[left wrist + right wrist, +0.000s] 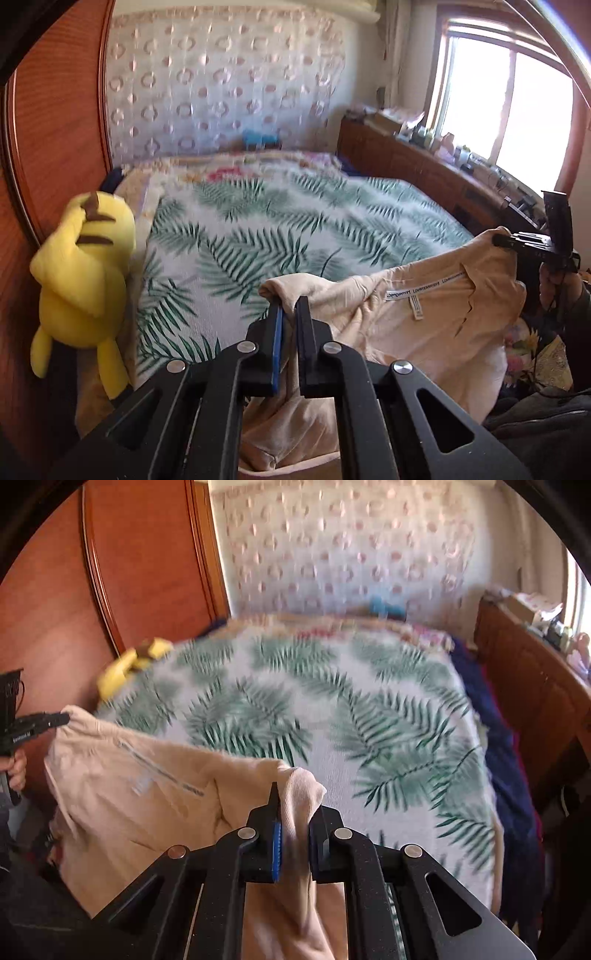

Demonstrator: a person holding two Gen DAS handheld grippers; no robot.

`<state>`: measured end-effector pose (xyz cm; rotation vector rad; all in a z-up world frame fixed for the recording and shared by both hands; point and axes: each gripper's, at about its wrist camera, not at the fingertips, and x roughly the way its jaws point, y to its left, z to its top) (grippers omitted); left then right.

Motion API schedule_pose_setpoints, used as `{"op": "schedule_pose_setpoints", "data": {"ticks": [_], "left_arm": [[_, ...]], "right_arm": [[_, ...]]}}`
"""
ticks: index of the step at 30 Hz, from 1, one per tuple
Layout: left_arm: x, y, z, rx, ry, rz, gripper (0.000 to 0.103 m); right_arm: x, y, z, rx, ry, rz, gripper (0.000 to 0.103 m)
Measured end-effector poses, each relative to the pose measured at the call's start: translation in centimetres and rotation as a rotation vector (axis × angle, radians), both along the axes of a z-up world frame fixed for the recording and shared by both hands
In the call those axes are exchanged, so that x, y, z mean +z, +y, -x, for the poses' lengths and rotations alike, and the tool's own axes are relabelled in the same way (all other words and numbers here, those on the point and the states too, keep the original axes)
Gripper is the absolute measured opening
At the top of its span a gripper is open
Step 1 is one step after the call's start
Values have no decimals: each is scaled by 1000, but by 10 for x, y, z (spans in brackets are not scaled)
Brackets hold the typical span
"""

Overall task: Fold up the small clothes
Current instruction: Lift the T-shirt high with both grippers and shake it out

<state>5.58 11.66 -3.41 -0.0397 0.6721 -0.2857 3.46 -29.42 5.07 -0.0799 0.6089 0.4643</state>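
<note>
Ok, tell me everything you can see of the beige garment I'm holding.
The beige garment looks like soft, slightly ribbed knit, with white labels printed in dark letters at an inside seam. It hangs stretched between the two grippers above the leaf-print bedspread: the left gripper pinches one bunched corner, the right gripper the other. The middle sags in folds and the rest drops out of view.

garment (147, 794) lettering blurred, lower hem cut off

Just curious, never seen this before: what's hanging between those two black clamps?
A beige garment spans them, one corner pinched in the left gripper, the other in the right gripper. Its white neck label shows in the left wrist view.
</note>
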Motion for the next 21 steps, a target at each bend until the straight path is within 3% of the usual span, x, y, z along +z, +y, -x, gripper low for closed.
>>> {"op": "schedule_pose_setpoints", "data": {"ticks": [6,13,21], "left_arm": [[56,-2,40,-7,-160,21,7],[100,0,61,14,-296,-10,7],[124,6,66,46,-394,-13,7]], "right_arm": [[46,-24,52,-25,-132,-44,10],[91,-52,108,-53,-274,-77,10],[118,-57,140,-32,-368,-62,10]]}}
